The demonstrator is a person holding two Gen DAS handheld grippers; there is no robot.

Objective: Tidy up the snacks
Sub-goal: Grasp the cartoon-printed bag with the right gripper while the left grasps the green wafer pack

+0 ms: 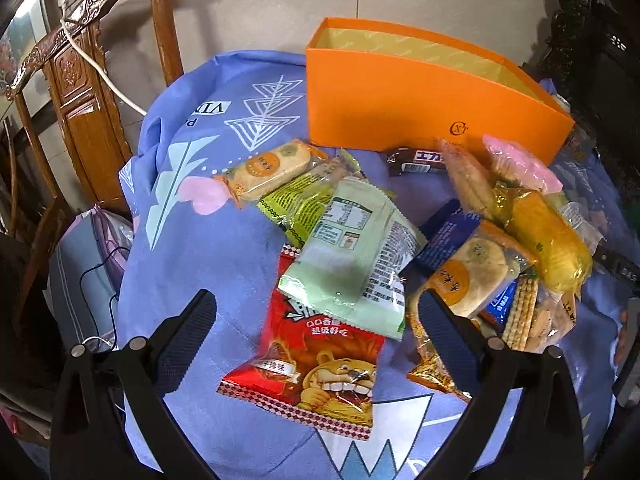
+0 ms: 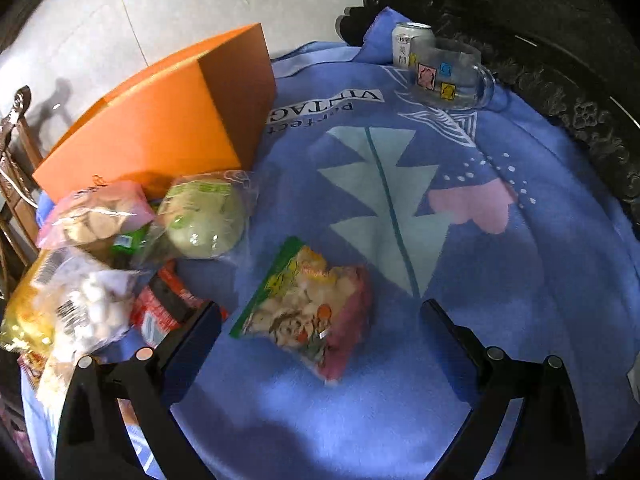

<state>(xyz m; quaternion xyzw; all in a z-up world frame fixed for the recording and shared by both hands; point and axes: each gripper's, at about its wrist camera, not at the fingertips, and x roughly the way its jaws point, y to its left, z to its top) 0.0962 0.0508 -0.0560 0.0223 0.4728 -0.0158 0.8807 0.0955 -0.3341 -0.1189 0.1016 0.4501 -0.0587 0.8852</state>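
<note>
An open orange box stands at the back of the blue cloth; it also shows in the right wrist view. Many snack packs lie in front of it. My left gripper is open above a red lion-print pack and a pale green pack lying across it. My right gripper is open around a pink and green snack bag that lies alone on the cloth. A round green bun pack sits near the box.
A carved wooden chair stands left of the table. A glass mug and a can stand at the far right edge. More packs pile up to the right of the left gripper. Dark carved furniture borders the right.
</note>
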